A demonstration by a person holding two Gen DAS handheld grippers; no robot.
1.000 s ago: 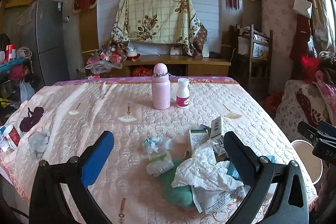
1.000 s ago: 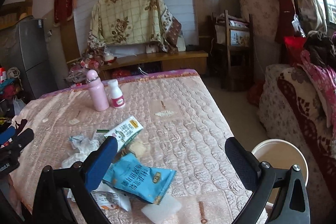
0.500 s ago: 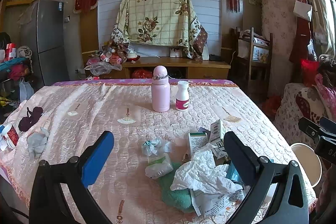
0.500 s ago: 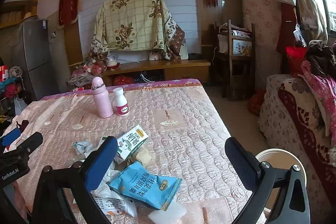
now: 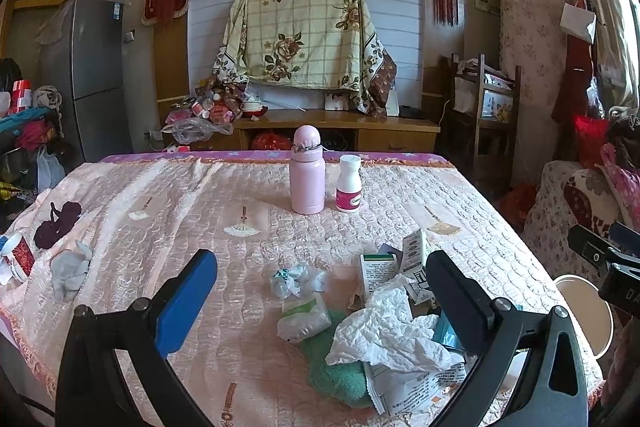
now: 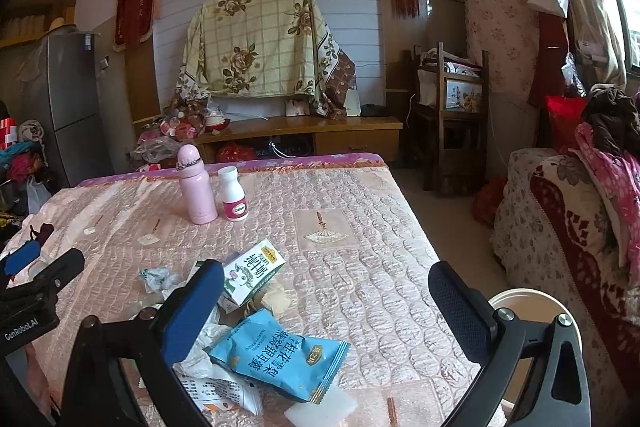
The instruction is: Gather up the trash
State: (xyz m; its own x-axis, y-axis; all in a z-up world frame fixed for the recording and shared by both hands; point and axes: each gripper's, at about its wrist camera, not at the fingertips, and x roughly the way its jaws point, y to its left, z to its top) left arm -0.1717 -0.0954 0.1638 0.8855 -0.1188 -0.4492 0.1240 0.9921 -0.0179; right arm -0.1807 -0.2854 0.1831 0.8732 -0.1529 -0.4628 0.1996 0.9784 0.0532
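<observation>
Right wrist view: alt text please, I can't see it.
The open right gripper hovers over a trash pile on the table: blue snack bag, milk carton. A white bin stands beside the table.

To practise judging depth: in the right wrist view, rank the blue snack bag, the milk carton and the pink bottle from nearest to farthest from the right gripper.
1. Blue snack bag: just ahead of the right gripper, left of centre.
2. Milk carton: farther up the table, beyond the left finger.
3. Pink bottle: upright near the table's far edge.
</observation>
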